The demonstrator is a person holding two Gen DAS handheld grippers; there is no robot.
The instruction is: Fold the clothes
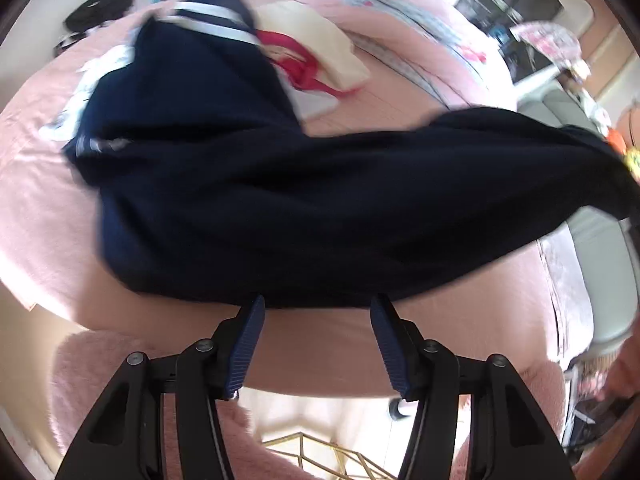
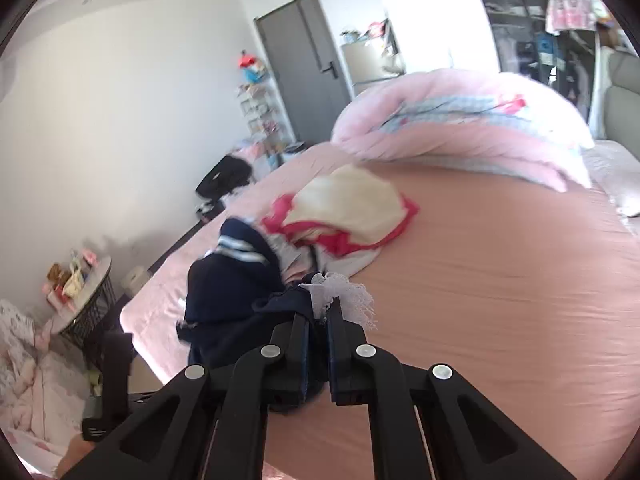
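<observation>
A navy garment (image 1: 280, 200) with white stripes hangs stretched across the left wrist view, above the pink bed (image 1: 40, 200). My left gripper (image 1: 318, 312) is open just below its lower edge, with nothing between the fingers. In the right wrist view my right gripper (image 2: 318, 312) is shut on the navy garment (image 2: 232, 292) at an edge with white lace trim (image 2: 348, 292). The rest of the garment lies bunched on the bed (image 2: 500, 280) to the left of the gripper. Behind it lie a cream and red garment (image 2: 352, 208) and other clothes.
A rolled pink duvet (image 2: 460, 120) lies across the far side of the bed. A round side table (image 2: 84, 292) with small items stands at the left by the bed's edge. A black bag (image 2: 224, 176) sits on the floor, and a grey door (image 2: 308, 60) is behind.
</observation>
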